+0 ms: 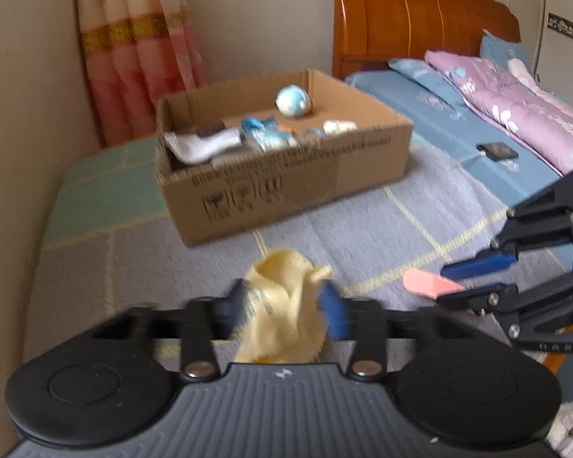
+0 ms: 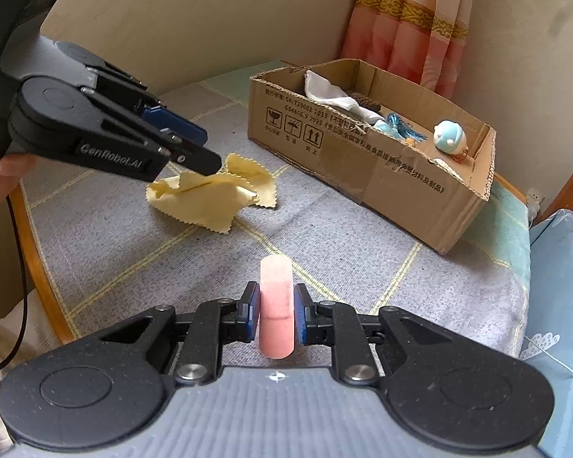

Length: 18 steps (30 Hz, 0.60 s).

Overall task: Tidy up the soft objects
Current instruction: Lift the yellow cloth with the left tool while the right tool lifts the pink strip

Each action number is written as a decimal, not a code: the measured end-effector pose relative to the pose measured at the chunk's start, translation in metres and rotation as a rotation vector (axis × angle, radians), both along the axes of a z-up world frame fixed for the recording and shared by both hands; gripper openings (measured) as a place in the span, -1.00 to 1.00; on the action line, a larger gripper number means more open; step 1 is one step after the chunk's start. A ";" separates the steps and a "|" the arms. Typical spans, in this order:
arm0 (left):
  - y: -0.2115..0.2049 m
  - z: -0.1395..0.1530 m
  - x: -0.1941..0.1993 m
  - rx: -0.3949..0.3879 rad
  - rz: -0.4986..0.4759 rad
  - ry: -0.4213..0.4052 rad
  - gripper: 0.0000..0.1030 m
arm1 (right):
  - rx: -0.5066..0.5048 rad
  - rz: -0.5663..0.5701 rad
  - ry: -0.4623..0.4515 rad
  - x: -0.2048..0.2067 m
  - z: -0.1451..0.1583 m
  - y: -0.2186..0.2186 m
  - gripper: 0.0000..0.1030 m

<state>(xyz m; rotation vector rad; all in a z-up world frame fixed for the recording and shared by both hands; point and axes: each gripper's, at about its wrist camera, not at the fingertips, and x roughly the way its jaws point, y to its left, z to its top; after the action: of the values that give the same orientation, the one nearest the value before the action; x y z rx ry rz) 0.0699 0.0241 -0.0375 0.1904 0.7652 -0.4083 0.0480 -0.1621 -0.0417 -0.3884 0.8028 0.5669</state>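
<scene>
- The left gripper [image 1: 282, 305] is pinching a crumpled yellow cloth [image 1: 286, 305] between its blue pads, low in the middle of the left wrist view; in the right wrist view the same cloth [image 2: 214, 194] lies left of centre on the grey checked cover [image 2: 324, 236], seemingly touching it.
- The right gripper [image 2: 275, 313] is pressed on a pink sponge [image 2: 275, 305], which stands upright between the pads at bottom centre of the frame and sticks out past them.
- The cardboard box [image 1: 286, 179] sits in the upper middle of the left wrist view, well apart from both grippers. Inside it are a white cloth [image 1: 206, 145], a blue-and-white ball toy [image 1: 293, 101] and some blue bits that are too blurred to name.
- My read is that both pieces are gripped and the carry to the box is the step in hand.
- To do it well, raise the cloth clear of the cover before travelling, since its loose corners may drag or catch on the box's near wall.
- Bring each gripper over the rim and down into a bare patch of the box floor, toward the right side, before spreading the pads.
- Keep the two grippers apart on the way; they sit near each other now, and one at a time looks safer.
- The sponge is squeezed lightly; it should spring back on release, so let go low.
</scene>
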 end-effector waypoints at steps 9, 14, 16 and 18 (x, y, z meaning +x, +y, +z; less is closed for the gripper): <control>0.000 -0.033 0.019 -0.014 0.064 0.062 0.11 | 0.004 0.000 0.032 0.003 -0.010 0.000 -0.56; 0.001 -0.034 0.021 -0.031 0.061 0.065 -0.53 | 0.006 -0.008 0.025 0.005 -0.007 -0.001 -0.56; 0.002 -0.032 0.021 -0.048 0.055 0.077 -0.67 | 0.003 -0.011 0.022 0.006 -0.006 -0.002 -0.56; 0.003 -0.029 0.020 -0.047 0.057 0.074 -0.76 | 0.001 -0.015 0.018 0.006 -0.005 -0.004 -0.56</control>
<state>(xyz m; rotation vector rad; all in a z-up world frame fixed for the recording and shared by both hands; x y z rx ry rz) 0.0899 0.0273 -0.0662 0.1098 0.8307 -0.3807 0.0537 -0.1659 -0.0466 -0.3761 0.8218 0.5576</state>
